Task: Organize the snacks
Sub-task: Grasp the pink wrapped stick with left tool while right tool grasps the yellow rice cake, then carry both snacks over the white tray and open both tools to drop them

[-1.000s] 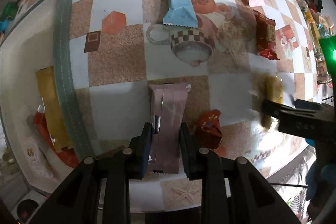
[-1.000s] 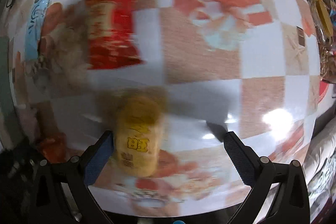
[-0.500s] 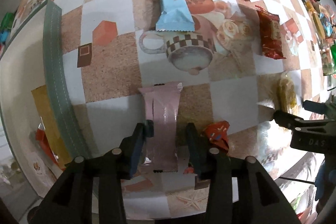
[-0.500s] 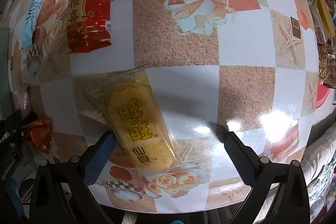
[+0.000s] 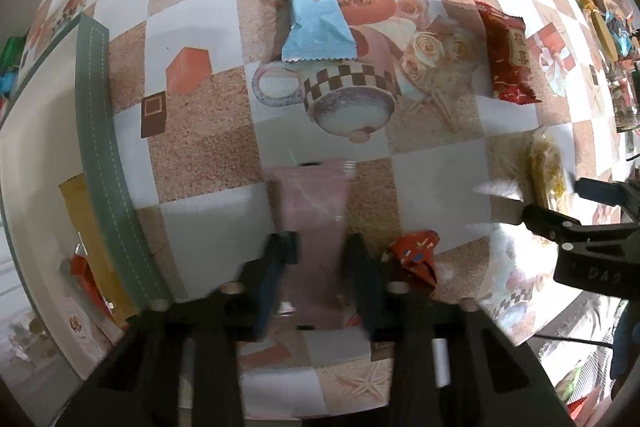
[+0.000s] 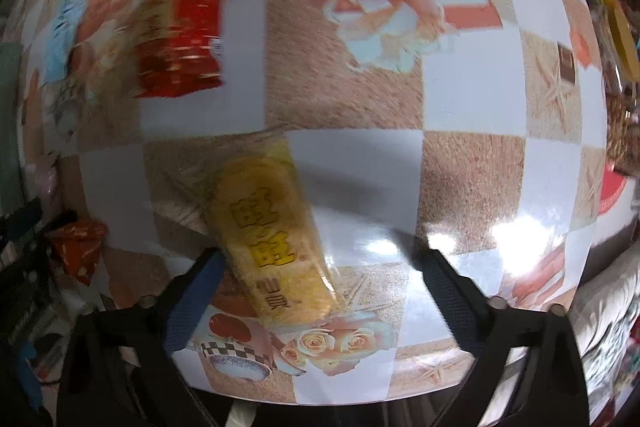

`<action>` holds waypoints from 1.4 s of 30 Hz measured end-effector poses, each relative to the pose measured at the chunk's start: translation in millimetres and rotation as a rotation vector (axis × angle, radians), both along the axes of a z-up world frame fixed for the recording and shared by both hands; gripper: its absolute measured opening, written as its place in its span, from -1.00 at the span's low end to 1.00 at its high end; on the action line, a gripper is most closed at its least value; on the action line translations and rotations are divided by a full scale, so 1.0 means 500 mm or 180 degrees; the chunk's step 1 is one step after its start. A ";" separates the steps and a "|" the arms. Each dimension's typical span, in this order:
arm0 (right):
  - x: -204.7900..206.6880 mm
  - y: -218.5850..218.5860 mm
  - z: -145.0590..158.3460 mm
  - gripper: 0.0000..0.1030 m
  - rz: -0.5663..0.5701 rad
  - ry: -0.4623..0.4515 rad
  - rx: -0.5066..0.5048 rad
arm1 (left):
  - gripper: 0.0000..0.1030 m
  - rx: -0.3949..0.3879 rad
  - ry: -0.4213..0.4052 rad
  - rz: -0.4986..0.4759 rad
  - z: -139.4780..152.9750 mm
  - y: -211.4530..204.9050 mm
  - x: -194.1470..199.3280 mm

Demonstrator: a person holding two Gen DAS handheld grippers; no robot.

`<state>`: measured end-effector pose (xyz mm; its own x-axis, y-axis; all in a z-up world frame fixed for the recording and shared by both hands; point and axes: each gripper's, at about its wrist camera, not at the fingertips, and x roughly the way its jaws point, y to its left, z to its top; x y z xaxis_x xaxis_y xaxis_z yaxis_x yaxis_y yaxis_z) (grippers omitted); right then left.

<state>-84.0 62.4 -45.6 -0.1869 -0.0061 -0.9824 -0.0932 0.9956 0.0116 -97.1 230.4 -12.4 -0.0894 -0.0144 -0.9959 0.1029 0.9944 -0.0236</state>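
While my left gripper (image 5: 318,259) clamps the near end of the pink bar (image 5: 310,211), the pack lies lengthwise on the table (image 5: 200,131) pointing away from me, matte and smeared by motion. Its jaws have just closed in on it again after easing apart half a second ago. My right gripper (image 6: 316,281) stands wide, its jaws just now narrowing, with the yellow pack (image 6: 268,227) lying slantwise between them; the left pad is just beside its edge, though I cannot tell if it touches. That pack is clear film over a golden cracker with bold yellow characters. Just right of the pink bar sits a small red wrapper (image 5: 414,257). Farther off lie a blue bar (image 5: 314,3) and a red pack (image 5: 506,59). A green-rimmed bin (image 5: 96,131) holding snacks lies at left. Since half a second ago the pink bar sits a little nearer the bin.
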 end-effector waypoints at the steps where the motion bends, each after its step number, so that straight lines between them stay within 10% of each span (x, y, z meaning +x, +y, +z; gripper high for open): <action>1: 0.000 0.009 0.006 0.59 0.0055 -0.0026 0.0005 | -0.47 -0.0033 0.0015 0.0014 0.002 0.003 0.001; 6: 0.008 0.033 0.031 -0.26 0.0197 -0.0088 0.0030 | -0.49 -0.0108 -0.0020 0.0051 0.016 0.017 0.002; 23: 0.008 0.001 0.138 -0.26 -0.0141 -0.0203 0.0658 | -0.49 -0.0220 -0.0374 0.0099 0.150 0.079 -0.059; 42: 0.015 0.221 0.220 -0.26 0.0600 -0.0437 0.0708 | -0.49 -0.0218 -0.0664 0.0680 0.198 0.247 -0.087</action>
<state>-76.6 172.7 64.5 -0.0686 0.1897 -0.9795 -0.2914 0.9351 0.2015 -140.8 354.0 86.4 0.1292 -0.0787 -0.9885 -0.0987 0.9909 -0.0918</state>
